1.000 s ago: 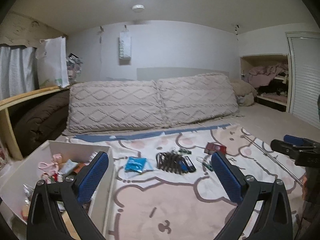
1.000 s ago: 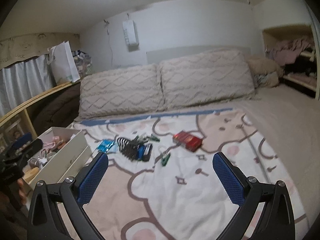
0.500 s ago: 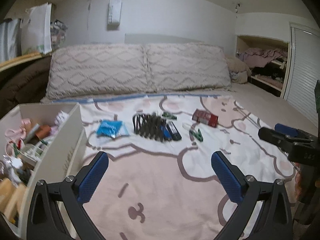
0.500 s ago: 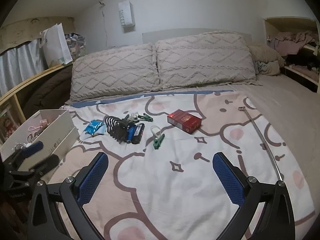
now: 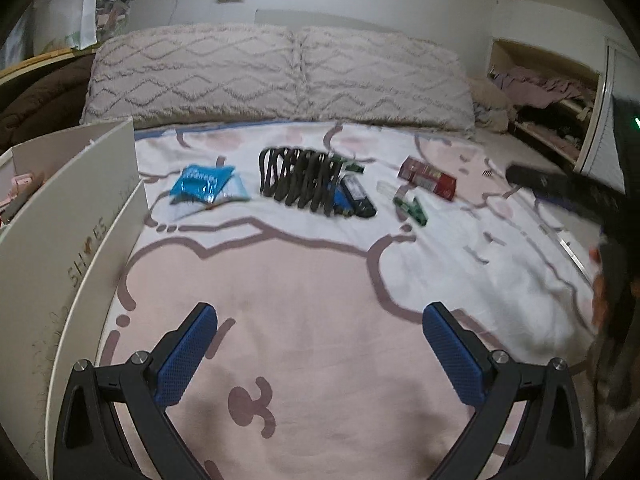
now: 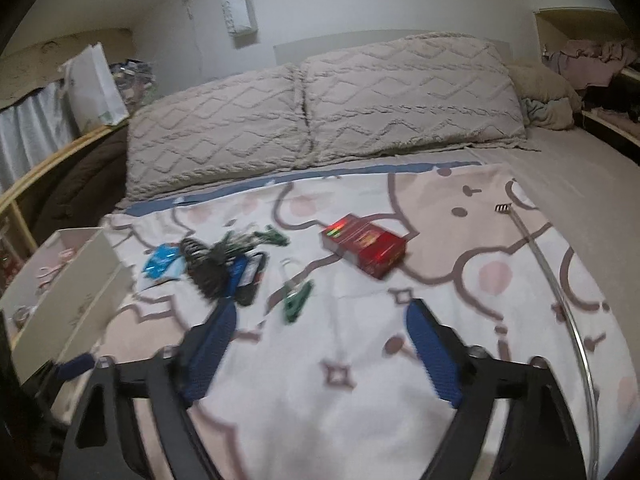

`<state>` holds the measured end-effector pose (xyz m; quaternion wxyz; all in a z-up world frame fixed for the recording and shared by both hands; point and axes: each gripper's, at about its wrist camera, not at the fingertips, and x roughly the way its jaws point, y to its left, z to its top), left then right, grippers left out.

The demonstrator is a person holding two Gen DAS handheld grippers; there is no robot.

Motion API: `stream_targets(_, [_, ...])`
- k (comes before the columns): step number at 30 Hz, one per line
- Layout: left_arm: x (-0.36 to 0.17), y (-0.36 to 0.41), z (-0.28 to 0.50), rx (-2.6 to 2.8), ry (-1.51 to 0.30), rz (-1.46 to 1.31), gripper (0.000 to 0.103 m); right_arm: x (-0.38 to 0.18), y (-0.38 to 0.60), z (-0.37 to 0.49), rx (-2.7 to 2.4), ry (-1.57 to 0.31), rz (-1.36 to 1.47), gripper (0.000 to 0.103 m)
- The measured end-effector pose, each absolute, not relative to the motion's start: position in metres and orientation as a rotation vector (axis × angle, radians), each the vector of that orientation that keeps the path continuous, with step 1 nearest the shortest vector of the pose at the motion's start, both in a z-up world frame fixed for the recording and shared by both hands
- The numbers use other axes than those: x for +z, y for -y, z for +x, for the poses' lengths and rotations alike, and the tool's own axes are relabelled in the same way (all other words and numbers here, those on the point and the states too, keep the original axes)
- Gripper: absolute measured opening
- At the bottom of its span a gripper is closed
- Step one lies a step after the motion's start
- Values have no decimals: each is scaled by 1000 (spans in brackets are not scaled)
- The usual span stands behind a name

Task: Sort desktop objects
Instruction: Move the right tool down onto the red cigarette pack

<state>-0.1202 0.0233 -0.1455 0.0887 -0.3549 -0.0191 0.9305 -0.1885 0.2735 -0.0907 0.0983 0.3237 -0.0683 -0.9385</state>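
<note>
Small objects lie in a row on the cartoon blanket: a blue packet (image 5: 204, 184), a black coiled hair clip (image 5: 298, 178), a dark blue-black case (image 5: 354, 198), a green clothes peg (image 5: 412, 208) and a red box (image 5: 428, 178). In the right wrist view the red box (image 6: 364, 244), green peg (image 6: 296, 300), black clip (image 6: 206, 268) and blue packet (image 6: 162, 260) show too. My left gripper (image 5: 320, 354) is open and empty, well short of the objects. My right gripper (image 6: 320, 346) is open and empty, just short of the green peg.
A white shoe box (image 5: 80, 216) holding small items stands at the left edge of the bed; it also shows in the right wrist view (image 6: 76, 292). A thin metal rod (image 6: 560, 292) lies at the right. Two pillows (image 5: 280, 76) line the far end.
Both grippers have tilted down and moved forward over the blanket toward the row of objects. Both stay open and empty.
</note>
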Motion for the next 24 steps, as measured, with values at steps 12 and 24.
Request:
stream_targets(12, [-148, -18, -118, 2801, 90, -1007, 103, -109, -305, -300, -2791, 444, 1092, 45])
stream_targets(24, [-145, -27, -115, 2787, 32, -953, 103, -143, -313, -365, -2816, 540, 1336, 32])
